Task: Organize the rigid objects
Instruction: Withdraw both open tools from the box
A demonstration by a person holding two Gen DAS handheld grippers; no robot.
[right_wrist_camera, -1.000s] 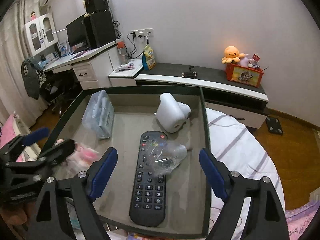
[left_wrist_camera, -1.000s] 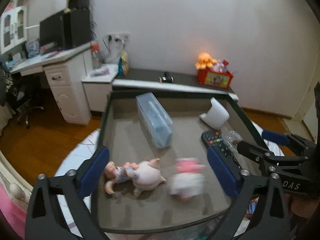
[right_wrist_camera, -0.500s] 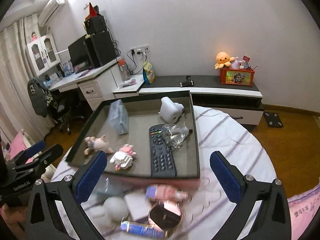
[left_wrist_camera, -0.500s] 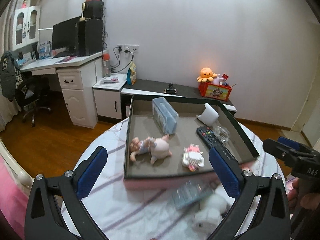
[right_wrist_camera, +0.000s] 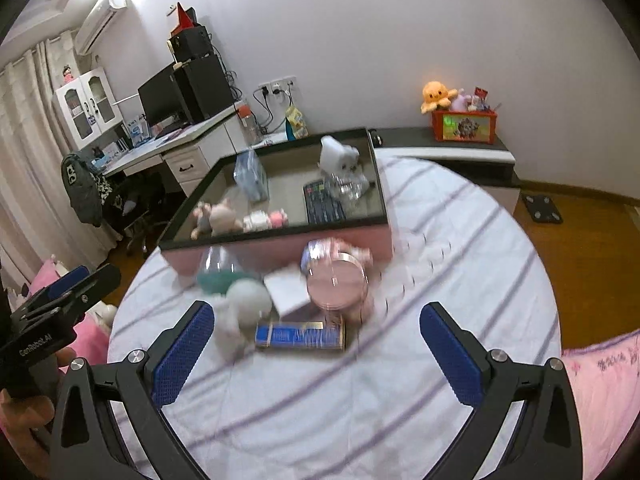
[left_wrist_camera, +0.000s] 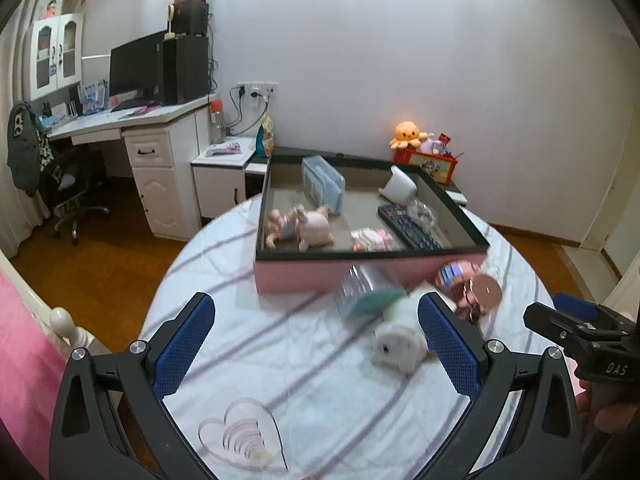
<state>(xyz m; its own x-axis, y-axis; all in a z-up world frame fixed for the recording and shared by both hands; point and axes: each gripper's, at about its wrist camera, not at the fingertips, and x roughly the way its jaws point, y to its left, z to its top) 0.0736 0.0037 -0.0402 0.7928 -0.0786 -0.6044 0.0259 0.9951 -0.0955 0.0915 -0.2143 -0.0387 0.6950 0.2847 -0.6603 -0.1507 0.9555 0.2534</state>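
Motion blur smears the loose pile on the round tabletop (right_wrist_camera: 440,280) just near of the pink-sided tray (left_wrist_camera: 320,276): a white plush (left_wrist_camera: 396,344), a round pink compact (right_wrist_camera: 336,284) and a blue tube (right_wrist_camera: 300,334) are barely readable. In the tray lie a remote control (left_wrist_camera: 408,230) and a doll (left_wrist_camera: 298,226). The left gripper (left_wrist_camera: 316,344) and right gripper (right_wrist_camera: 316,354) both gape wide, empty.

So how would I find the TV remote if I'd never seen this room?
Look at the round table with the striped cloth and find the big shallow box with pink sides and a black rim on it. Inside, toward the right end, lies the remote control, next to crinkly clear plastic. It is the only flat black thing there, covered in rows of small buttons.
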